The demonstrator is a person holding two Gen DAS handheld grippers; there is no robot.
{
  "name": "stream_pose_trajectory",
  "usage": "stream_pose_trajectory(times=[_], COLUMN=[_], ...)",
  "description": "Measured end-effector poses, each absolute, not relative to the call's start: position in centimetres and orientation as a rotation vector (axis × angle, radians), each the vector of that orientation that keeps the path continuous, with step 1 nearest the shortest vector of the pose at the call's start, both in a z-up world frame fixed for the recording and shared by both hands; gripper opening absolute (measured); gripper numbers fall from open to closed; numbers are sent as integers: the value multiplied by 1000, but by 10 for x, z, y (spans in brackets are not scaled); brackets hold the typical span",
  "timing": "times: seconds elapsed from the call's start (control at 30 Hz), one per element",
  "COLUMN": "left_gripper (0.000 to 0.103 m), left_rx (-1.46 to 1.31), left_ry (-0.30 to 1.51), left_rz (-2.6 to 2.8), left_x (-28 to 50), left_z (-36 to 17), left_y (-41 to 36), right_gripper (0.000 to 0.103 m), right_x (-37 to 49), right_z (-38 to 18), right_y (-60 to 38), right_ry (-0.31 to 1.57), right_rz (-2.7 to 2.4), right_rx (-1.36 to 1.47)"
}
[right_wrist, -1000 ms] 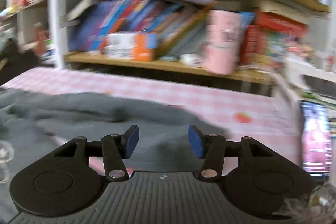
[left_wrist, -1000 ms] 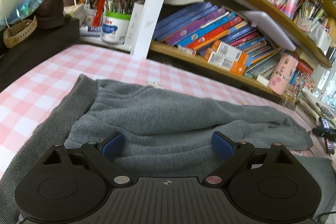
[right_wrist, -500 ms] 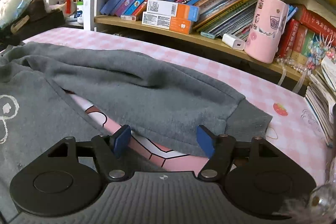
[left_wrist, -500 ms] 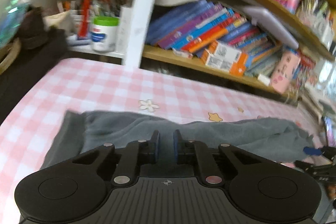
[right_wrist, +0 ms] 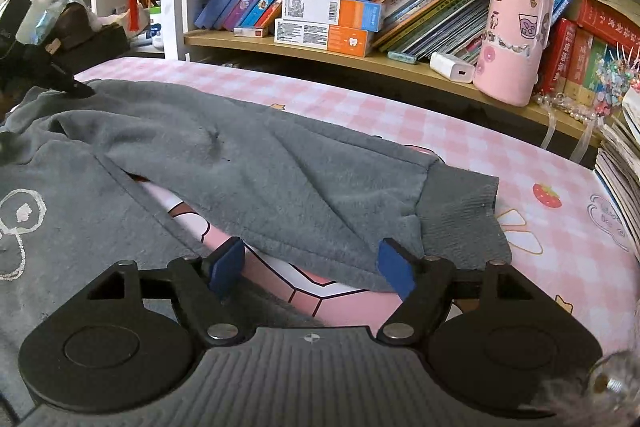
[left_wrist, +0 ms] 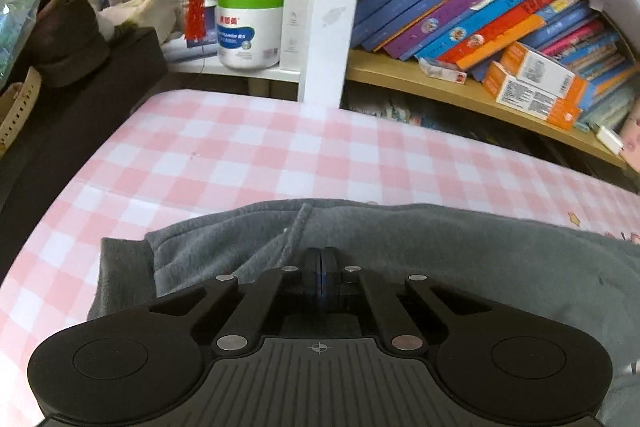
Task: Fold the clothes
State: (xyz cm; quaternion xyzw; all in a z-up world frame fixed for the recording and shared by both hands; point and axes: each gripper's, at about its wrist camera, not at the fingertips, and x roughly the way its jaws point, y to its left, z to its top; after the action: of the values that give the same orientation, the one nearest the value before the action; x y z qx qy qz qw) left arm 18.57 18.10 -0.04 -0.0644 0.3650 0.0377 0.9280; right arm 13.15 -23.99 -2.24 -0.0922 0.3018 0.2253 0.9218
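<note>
A grey sweatshirt (right_wrist: 248,163) lies on the pink checked tablecloth (left_wrist: 248,163), one sleeve folded across it with its ribbed cuff (right_wrist: 464,211) at the right. My left gripper (left_wrist: 321,267) is shut on a pinched fold of the grey sweatshirt (left_wrist: 440,239) near its edge. It also shows far left in the right wrist view (right_wrist: 72,87). My right gripper (right_wrist: 312,263) is open, its blue pads just below the sleeve's lower edge, holding nothing.
Shelves of books (left_wrist: 480,11) run along the table's far edge. A green-lidded tub (left_wrist: 250,27) and pen pots stand at the back left. A pink cup (right_wrist: 512,43) and a white charger (right_wrist: 452,67) sit on the shelf. A book stack (right_wrist: 620,179) is at the right.
My left gripper has closed onto the sweatshirt fabric and moved left along it. My right gripper has come down to the sleeve and stays open.
</note>
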Motion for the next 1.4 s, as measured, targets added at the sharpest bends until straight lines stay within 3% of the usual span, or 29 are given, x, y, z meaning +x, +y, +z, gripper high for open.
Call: stream_pose_trajectory(times=[0.17,0.27,0.37,0.4,0.67,0.7,0.87,1.1,1.17,1.23,1.3,1.4], left_gripper=[9,9,9,9,10,10,15,17,22,27,31,32], left_rx=[-43,-32,-39,-52,-72,-70,-57,-95,-104,-95,-78,-80], left_ry=[675,670,667,669,696,693,686,686,686,683,669,632], left_rz=[23,-20,-36,-40,-32,-31,-38,-38,-42,-43,-38,-27], left_x=[132,95,65,56,28,27,24,24,23,22,17,6], left_z=[18,18,14,11,-4,-5,-8,-8,-8,-7,-5,1], left_y=[169,165,165,165,165,165,162,166,165,164,163,166], right_gripper=[75,69,31,26,23,16,8,8,10,17,35,37], right_x=[129,130,132,133,179,190,248,304,304,291,266,211], right_z=[-18,-11,-5,-3,5,1,-6,-14,-11,-4,7,23], right_y=[-250,-265,-272,-271,-267,-266,-267,-261,-259,-262,-268,-278], right_ry=[592,576,574,575,665,698,772,754,752,731,678,607], right_rz=[489,526,569,566,487,484,400,331,329,343,369,399], right_rx=[-112,21,90,81,-97,-121,-128,-69,-74,-75,-74,-125])
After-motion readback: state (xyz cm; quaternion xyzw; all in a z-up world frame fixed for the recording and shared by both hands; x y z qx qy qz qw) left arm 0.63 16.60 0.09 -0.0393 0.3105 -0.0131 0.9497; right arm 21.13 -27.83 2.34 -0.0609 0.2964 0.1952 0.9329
